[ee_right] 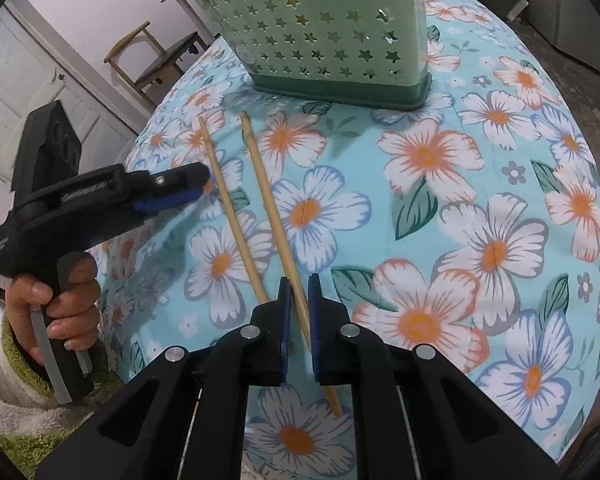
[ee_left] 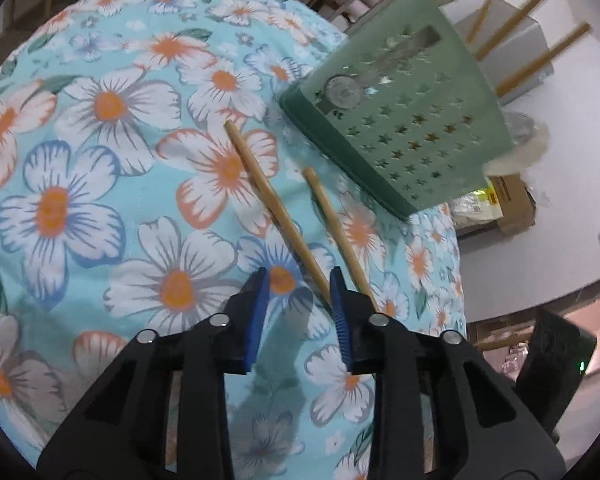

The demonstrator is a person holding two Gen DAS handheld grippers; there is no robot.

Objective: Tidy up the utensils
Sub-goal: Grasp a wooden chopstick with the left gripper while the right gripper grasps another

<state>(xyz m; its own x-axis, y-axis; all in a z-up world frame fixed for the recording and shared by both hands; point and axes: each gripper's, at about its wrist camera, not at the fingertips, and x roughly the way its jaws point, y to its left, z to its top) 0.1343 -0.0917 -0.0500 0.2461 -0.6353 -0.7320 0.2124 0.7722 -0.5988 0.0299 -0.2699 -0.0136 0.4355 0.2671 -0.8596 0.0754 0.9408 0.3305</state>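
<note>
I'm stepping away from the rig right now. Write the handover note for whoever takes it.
Right gripper: jaws shut on a chopstick, which lies on the table.
Left gripper: jaws open around the second chopstick, not clamped.
Basket: upright at the far edge, with other chopsticks standing in it.
Done: those are stowed.
Left: lift both loose ones into the basket.

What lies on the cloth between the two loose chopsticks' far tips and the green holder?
Nothing: in the right wrist view, only bare floral tablecloth separates the chopsticks from the green holder.
</note>
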